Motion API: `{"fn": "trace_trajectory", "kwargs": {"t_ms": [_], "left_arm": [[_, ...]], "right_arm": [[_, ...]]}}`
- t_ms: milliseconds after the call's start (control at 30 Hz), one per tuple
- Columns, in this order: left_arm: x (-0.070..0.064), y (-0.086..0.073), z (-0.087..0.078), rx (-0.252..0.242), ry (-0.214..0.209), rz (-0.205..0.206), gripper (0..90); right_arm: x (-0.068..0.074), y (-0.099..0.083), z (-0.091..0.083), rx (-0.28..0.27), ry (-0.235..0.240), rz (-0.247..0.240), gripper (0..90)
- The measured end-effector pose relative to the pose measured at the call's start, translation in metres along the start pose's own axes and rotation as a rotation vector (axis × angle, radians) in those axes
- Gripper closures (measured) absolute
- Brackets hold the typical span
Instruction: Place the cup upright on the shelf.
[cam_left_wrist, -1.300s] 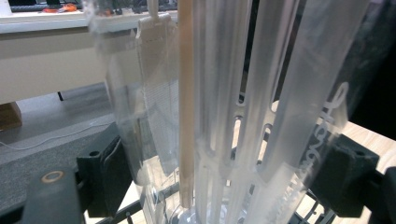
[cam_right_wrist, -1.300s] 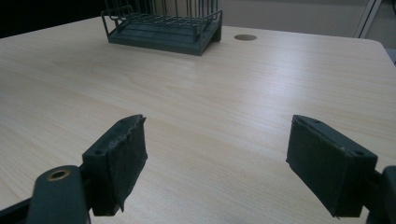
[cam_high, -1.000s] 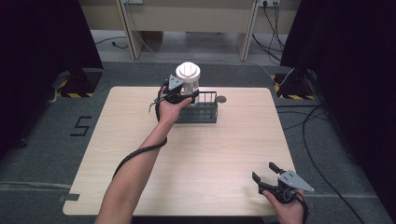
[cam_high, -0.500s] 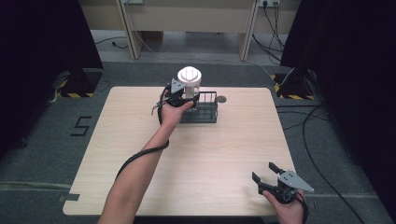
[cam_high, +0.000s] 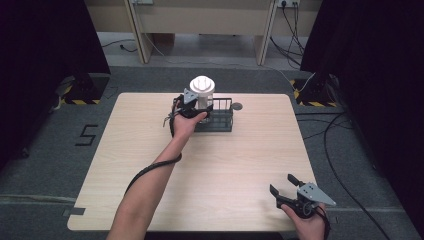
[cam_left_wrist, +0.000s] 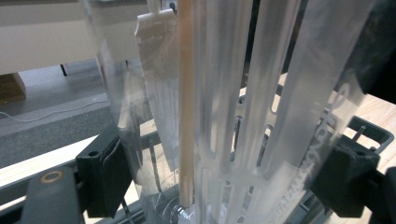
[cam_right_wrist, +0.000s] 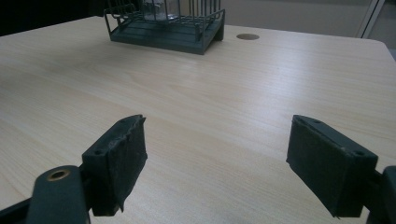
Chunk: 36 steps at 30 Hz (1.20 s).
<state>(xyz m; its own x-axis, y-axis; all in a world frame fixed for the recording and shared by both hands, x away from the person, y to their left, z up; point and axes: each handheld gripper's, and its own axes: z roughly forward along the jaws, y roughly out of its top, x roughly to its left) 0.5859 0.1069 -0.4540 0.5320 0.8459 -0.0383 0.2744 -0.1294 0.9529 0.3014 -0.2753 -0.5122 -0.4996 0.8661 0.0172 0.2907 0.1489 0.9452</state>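
Two grippers in play, one working. My left gripper (cam_high: 200, 104) is out at the far side of the table (cam_high: 150, 165), its fingers (cam_left_wrist: 102, 175) closed on a clear ribbed plastic container (cam_left_wrist: 243, 107) with a white lid (cam_high: 202, 84). In the left gripper view the container's wall sits squarely between both pads, pressed on either side. A thin wooden stick (cam_left_wrist: 186, 107) stands upright inside it, just left of centre between the fingers.

Container sits upright, over the left end of the dark wire rack (cam_high: 220, 117); its base looks to be at or just inside the rack's rim, though I cannot tell whether it has touched down.

My right gripper (cam_high: 290, 192) idles near the table's front edge, well apart from the rack. Its fingers (cam_right_wrist: 119, 158) stand wide open with nothing between them, only bare table ahead and the rack far off.

Judgement: the step in hand is seating the container in the rack. To do it well:
- keep it vertical, so the stick and lid stay put
- lower straight down, clear of the wire rail
- hold light pressure; the thin wall may flex
- open the fingers only once the base rests flat.
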Motion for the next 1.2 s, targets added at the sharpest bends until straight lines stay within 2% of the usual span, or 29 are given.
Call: {"fn": "trace_trajectory", "kwargs": {"t_ms": [367,600,867,967,1200], "left_arm": [[-0.001,0.000,-0.001,0.003,-0.001,0.012,16.3],[-0.003,0.002,-0.007,-0.008,0.006,0.021,14.1],[-0.002,-0.002,-0.020,-0.021,0.000,0.009,14.2],[-0.003,-0.002,-0.026,-0.019,-0.005,0.030,14.1],[-0.004,0.000,-0.035,-0.034,-0.015,0.046,14.0]], "right_arm": [[0.000,0.000,0.000,0.001,-0.001,-0.003,20.1],[0.001,0.000,0.000,0.001,0.000,-0.005,20.0],[0.001,0.000,0.000,0.003,0.000,-0.002,20.0],[0.001,0.000,0.000,0.006,0.000,-0.003,20.0],[0.001,0.000,0.001,0.006,-0.001,-0.002,20.0]]}}
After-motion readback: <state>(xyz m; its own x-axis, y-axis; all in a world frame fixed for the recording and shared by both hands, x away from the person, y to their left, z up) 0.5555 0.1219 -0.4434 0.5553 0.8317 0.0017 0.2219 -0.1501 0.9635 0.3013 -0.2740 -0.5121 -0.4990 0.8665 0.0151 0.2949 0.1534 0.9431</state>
